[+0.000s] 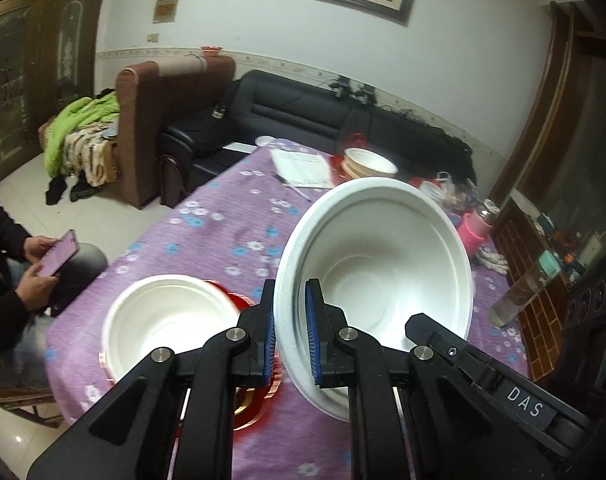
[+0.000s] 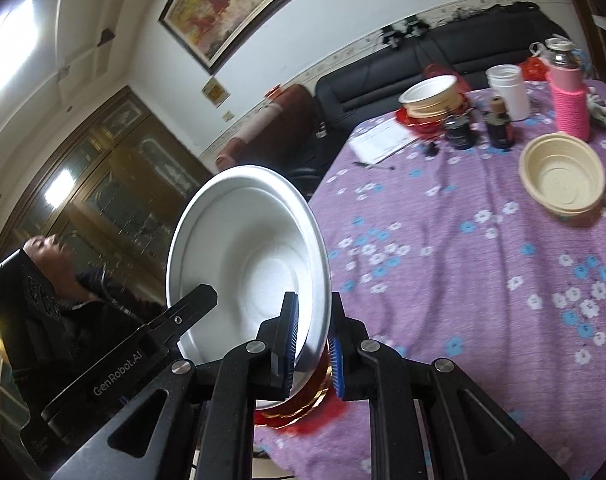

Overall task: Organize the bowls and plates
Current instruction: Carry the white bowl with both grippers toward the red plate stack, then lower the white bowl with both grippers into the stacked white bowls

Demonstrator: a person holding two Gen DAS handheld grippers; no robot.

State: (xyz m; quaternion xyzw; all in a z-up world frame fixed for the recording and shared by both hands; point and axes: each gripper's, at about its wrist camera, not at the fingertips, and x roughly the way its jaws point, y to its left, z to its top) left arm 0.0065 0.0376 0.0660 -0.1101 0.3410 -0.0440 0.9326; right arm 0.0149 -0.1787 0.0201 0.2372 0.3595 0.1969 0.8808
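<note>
Two white foam bowls are up in the air over the purple flowered tablecloth [image 1: 231,216], each pinched by its rim and tipped on edge. The left gripper [image 1: 290,332] is clenched on the white bowl [image 1: 379,264] near the table's near edge, with another white bowl [image 1: 171,320] sitting on a red plate [image 1: 243,304] just to its left. The right gripper [image 2: 313,344] is clamped on its own tilted bowl [image 2: 247,264] above the red-and-gold plates [image 2: 303,408], and a beige plastic bowl [image 2: 563,184] sits far right.
</note>
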